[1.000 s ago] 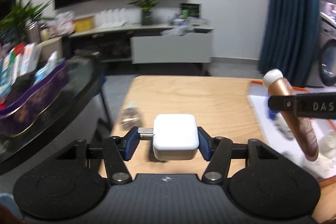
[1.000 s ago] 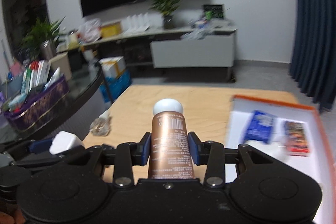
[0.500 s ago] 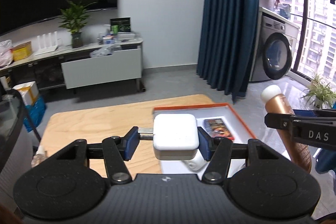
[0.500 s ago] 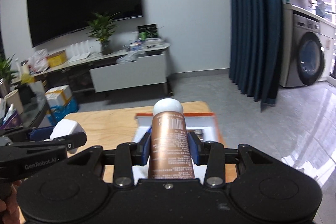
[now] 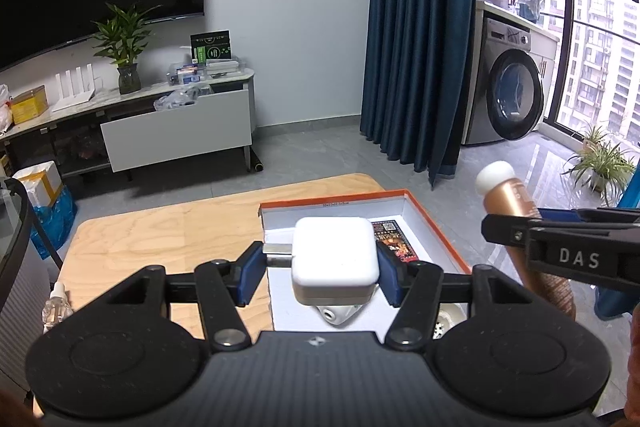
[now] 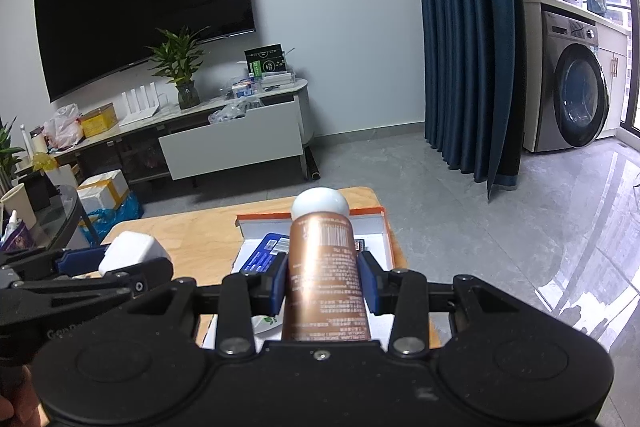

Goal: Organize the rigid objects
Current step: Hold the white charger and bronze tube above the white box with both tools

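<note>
- Left wrist view: the left tool [image 5: 322,267] is clamped on a white charger block [image 5: 335,254], gripped between the 2 blue pads [image 5: 250,277], its metal prongs toward the 9 o'clock pad.
- The block is held above an orange-rimmed box [image 5: 436,231] resting on the wooden surface [image 5: 160,239]; a printed card [image 5: 394,241] is seen inside at 1 o'clock of the block.
- A small clear bottle [image 5: 56,307] lies at the surface's 9 o'clock edge.
- Right wrist view: the right tool [image 6: 323,283] is closed on a copper bottle [image 6: 324,279] with a white round cap [image 6: 319,202] pointing to 12 o'clock.
- The bottle is held over the same box [image 6: 386,239], where a blue packet [image 6: 266,251] lies at 10 o'clock.
</note>
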The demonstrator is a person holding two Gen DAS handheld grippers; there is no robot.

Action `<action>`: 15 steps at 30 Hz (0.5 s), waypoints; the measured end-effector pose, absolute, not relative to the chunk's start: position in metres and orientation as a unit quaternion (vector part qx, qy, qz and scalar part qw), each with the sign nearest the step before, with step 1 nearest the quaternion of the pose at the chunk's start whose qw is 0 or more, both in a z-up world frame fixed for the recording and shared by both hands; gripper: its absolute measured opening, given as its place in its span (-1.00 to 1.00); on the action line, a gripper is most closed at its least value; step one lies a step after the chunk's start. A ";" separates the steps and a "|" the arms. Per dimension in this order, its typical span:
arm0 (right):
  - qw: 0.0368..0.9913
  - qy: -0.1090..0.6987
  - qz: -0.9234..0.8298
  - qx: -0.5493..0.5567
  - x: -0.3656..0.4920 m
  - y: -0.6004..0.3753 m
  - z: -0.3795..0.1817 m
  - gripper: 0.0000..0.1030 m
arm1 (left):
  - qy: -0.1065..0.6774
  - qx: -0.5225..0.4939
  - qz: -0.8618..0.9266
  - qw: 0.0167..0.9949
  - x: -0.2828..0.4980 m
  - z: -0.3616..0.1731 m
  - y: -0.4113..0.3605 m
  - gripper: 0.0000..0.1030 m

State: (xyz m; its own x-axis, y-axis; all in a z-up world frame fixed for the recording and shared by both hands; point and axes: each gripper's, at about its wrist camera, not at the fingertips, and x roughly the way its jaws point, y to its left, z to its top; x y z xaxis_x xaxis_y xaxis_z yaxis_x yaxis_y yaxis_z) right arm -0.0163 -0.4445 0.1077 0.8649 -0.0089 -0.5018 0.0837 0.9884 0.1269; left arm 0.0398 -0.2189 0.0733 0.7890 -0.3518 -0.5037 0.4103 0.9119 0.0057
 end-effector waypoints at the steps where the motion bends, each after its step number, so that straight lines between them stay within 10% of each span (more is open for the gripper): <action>1: 0.963 0.260 -0.023 0.073 -0.015 -0.443 0.108 -0.11 | 0.256 0.057 -0.202 0.944 0.040 0.073 -0.219 0.15; 15: 0.962 0.266 -0.022 0.062 -0.007 -0.431 0.108 -0.10 | 0.252 0.058 -0.194 0.946 0.036 0.077 -0.218 0.15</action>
State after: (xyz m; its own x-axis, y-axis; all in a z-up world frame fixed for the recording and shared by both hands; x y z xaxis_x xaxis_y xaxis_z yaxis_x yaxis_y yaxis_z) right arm -0.0067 -0.4313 0.1083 0.8579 -0.0086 -0.5138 0.0747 0.9913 0.1081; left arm 0.0362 -0.2185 0.0771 0.7980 -0.3388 -0.4985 0.3967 0.9179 0.0111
